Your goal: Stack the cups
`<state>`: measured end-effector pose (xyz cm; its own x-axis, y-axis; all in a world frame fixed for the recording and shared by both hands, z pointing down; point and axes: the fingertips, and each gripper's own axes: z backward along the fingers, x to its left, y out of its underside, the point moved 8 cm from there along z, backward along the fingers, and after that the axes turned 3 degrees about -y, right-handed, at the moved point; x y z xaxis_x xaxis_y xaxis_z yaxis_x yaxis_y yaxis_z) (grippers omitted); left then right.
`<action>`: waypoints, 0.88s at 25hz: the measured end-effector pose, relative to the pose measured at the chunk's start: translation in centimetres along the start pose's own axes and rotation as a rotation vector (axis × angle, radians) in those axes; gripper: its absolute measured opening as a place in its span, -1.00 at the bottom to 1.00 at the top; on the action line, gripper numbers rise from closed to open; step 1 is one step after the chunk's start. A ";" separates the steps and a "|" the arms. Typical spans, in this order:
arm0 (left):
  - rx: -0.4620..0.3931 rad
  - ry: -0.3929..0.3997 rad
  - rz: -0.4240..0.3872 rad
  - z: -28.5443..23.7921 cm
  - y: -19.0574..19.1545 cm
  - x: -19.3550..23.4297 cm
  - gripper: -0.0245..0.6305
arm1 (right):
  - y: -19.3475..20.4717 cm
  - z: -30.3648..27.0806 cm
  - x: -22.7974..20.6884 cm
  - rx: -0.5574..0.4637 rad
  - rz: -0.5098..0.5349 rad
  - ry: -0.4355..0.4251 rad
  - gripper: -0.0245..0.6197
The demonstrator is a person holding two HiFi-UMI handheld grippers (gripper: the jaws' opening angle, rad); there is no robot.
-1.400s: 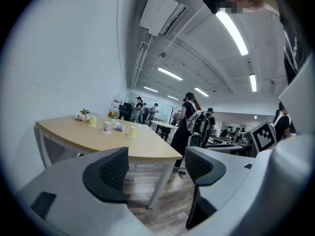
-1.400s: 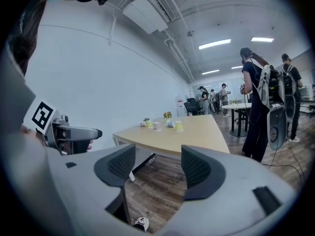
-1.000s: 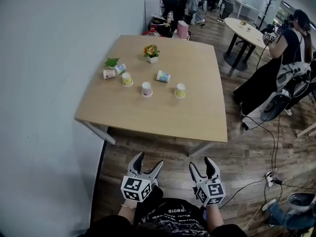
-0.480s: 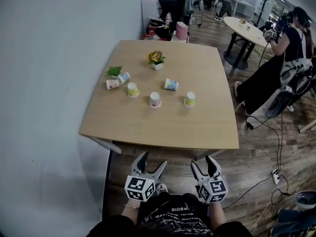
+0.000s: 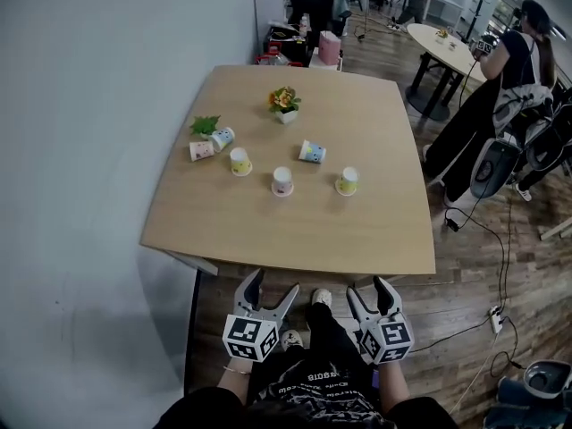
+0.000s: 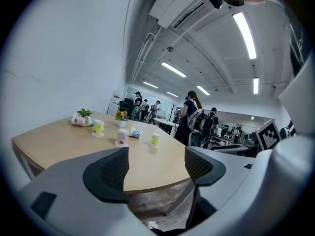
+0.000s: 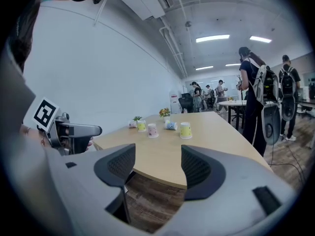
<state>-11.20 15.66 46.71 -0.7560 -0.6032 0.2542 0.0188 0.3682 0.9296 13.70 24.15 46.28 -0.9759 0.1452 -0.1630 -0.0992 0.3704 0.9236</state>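
- We hold the left claw (image 5: 273, 284) and the right claw (image 5: 368, 287) side by side, low over the wooden floor (image 5: 465, 302) and just short of the near edge of the worktop (image 5: 295, 226).
- In the left gripper view, the left claw's jaws stand wide apart with nothing between the pads; through the gap we see only the worktop edge and the floor.
- In the right gripper view, the right claw's jaws are also spread wide and carry nothing.
- Six cups sit unstacked across the middle of the worktop, well apart from both claws.
- Three stand mouth down: a yellow cup (image 5: 239, 161) towards the left, a pink-and-white cup (image 5: 282, 180) in the middle, and a second yellow cup (image 5: 348, 180) to the right.
- Three lie on their sides: a blue cup (image 5: 312, 152) behind the middle one, and a pink cup (image 5: 200, 150) touching a pale blue cup (image 5: 222, 138) at the far left.
- A small green plant (image 5: 205, 125) sits just behind that left pair, and a flower pot (image 5: 284, 103) stands further back near the centre.
- A person (image 5: 500, 88) stands to the right of the worktop, near a round table (image 5: 447, 47).
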 end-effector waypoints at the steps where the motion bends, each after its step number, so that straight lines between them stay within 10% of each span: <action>1: 0.000 -0.004 0.003 -0.4 0.0 0.3 0.19 | -0.2 -0.7 -0.4 -0.003 0.002 -0.001 0.01; 22: -0.026 -0.210 0.035 -15.2 -6.4 5.1 0.19 | -9.9 -20.4 -12.7 0.010 0.069 -0.155 0.01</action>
<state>-5.29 -0.54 46.09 -0.8742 -0.4290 0.2274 0.0621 0.3658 0.9286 23.11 -0.08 46.25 -0.9387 0.3097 -0.1515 -0.0303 0.3636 0.9311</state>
